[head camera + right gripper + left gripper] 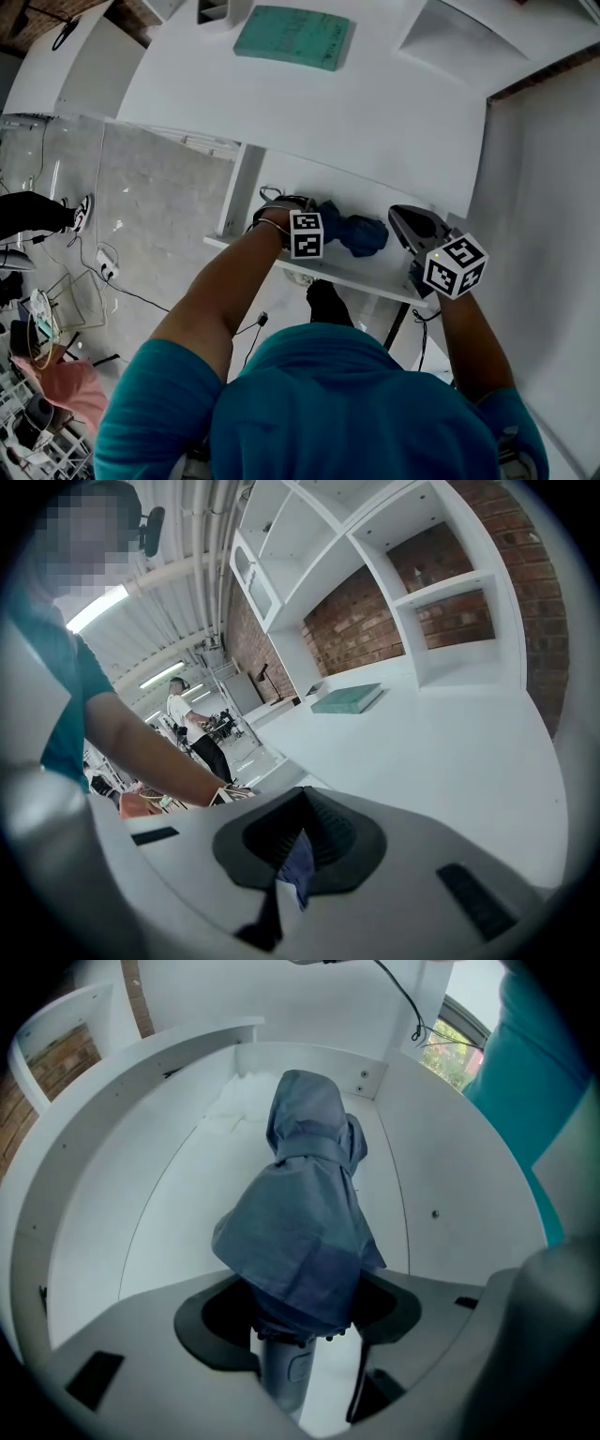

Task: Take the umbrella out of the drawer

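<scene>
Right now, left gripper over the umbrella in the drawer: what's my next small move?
Probably close the left gripper on the umbrella: its jaws stand apart either side of the folded blue cloth near the handle, not visibly pressing it, and it lies in the drawer.

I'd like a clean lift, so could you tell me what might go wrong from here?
1. The open left gripper straddles the umbrella where loose fabric bunches; closing may pinch only cloth, and it could slip.
2. The desk edge sits close over the drawer, so the umbrella may catch on it when lifted.
</scene>
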`<state>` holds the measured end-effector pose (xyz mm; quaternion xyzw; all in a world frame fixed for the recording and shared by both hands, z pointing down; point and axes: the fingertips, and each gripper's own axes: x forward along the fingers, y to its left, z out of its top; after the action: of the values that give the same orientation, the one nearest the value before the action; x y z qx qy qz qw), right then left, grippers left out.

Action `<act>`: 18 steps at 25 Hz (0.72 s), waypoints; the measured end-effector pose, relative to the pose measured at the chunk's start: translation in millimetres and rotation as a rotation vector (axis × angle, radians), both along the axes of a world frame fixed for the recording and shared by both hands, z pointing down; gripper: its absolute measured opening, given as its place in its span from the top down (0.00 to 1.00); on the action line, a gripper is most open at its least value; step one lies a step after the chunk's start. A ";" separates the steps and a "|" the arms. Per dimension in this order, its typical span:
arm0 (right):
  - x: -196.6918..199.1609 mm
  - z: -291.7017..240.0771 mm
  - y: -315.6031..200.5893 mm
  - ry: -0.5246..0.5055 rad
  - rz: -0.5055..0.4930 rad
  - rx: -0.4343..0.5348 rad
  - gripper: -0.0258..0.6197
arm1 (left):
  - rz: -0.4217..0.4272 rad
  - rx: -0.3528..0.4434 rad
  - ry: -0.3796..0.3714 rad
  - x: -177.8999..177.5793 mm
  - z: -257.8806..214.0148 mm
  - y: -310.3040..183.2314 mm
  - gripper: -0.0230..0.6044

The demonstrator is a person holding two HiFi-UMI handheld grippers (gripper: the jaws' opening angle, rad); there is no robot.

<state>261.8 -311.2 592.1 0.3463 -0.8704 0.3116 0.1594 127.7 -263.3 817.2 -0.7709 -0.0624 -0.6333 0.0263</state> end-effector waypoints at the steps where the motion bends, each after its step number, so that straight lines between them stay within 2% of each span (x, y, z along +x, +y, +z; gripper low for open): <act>1: -0.3 -0.3 -0.2 -0.001 0.001 0.000 0.93 | -0.010 0.000 0.003 0.5 -1.1 -0.6 0.52; 7: -7.3 -3.0 0.9 -0.006 -0.009 0.003 0.93 | -0.054 0.009 0.010 0.2 -8.0 2.7 0.58; 14: -18.4 -5.5 -1.2 -0.008 -0.026 0.008 0.93 | -0.033 0.056 0.055 5.1 -28.6 5.1 0.60; 18: -29.3 -13.7 -6.7 -0.017 -0.052 0.033 0.93 | -0.028 0.079 0.057 -4.1 -37.5 7.8 0.60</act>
<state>232.5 -317.9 578.4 0.3234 -0.8854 0.2960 0.1545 123.6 -255.6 779.7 -0.7879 -0.0256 -0.6132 0.0495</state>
